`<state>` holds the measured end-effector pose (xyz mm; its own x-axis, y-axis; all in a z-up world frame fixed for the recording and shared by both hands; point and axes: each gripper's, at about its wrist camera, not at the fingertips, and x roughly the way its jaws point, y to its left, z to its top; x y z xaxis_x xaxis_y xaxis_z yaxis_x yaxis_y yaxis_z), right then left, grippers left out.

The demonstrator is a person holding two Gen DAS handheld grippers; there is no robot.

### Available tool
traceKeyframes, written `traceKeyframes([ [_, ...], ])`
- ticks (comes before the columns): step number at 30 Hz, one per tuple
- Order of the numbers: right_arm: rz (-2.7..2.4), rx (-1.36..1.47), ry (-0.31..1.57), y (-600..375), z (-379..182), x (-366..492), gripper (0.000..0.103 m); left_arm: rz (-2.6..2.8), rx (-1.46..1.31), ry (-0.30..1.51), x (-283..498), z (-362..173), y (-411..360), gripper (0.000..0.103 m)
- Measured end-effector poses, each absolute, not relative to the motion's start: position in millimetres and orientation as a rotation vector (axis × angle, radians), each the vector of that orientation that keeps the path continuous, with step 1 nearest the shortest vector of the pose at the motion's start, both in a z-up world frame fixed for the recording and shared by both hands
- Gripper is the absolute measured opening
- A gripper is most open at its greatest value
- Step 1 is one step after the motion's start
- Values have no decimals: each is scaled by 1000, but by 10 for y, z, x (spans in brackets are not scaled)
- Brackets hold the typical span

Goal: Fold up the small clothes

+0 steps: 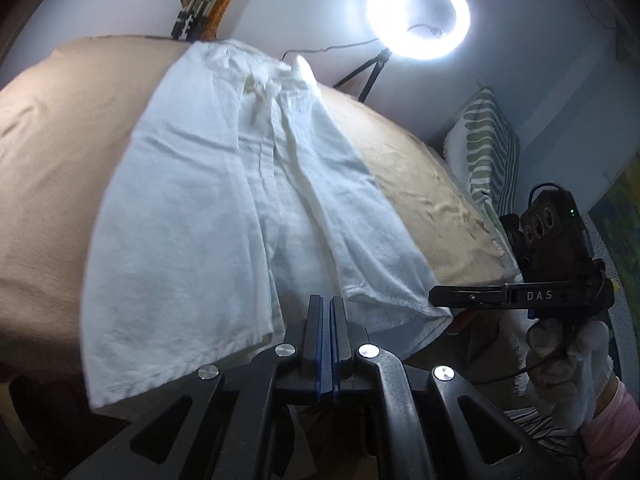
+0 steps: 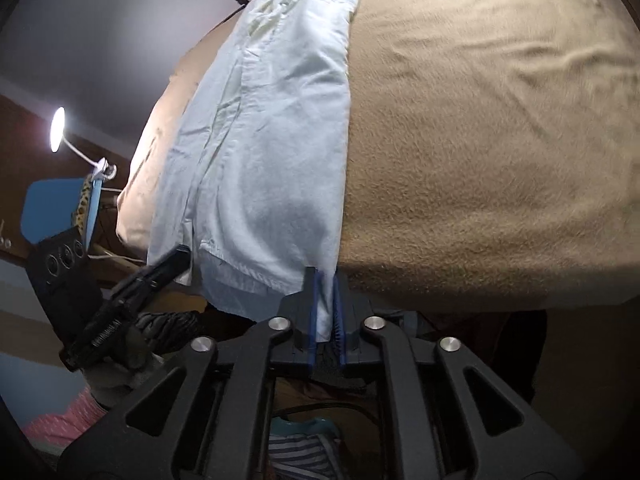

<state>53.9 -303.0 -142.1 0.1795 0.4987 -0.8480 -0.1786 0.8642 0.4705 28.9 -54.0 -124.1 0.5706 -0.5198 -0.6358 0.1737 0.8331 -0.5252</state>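
Left hand-held gripper [image 1: 326, 312]: clenched, blue pads pressed together, nothing visible between them in its own view; tips at the near hem of the white shorts [image 1: 224, 200]. Whether a fold of hem is caught cannot be told; in the right wrist view the tip sits against the hem's left corner.

Right hand-held gripper [image 2: 325, 300]: grasping the shorts, a strip of the hem's right corner running down between the blue pads. Held by a white-gloved hand [image 1: 568, 364] with a pink sleeve [image 1: 612, 436] at the wrist.

White shorts: spread lengthwise on the tan blanket [image 2: 480, 140] over the bed, leg openings toward the near edge, hem hanging slightly past it, waistband at the far end. Centre seam creased, cloth otherwise fairly flat.

Beyond the shorts: green-striped pillow [image 1: 488, 140] off their right side, lit ring light [image 1: 418, 16] on a tripod past the waistband, against a pale wall. Small lit lamp [image 2: 58, 128] off the left side of the shorts.
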Motion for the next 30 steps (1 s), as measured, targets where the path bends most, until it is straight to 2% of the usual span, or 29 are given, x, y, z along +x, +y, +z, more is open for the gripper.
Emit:
traceKeyframes([
  [2, 489, 268, 1271, -3031, -1292, 560, 29, -427, -398, 840, 276, -1090, -522, 8],
  [5, 504, 279, 1194, -3105, -1085, 681, 31, -432, -348, 798, 375, -878, -515, 22],
  [11, 498, 247, 1058, -3146, -705, 1092, 31, -462, -258, 802, 977, -591, -609, 24],
  [16, 535, 247, 1000, -2984, -598, 1529, 31, -432, -170, 799, 1547, -489, -681, 25],
  [21, 615, 204, 1015, -2656, -740, 1937, 31, -400, -141, 812, 2017, -543, -593, 25],
  [30, 664, 190, 1125, -2242, -1334, 2485, 31, -411, -146, 875, 2510, -862, -502, 25],
])
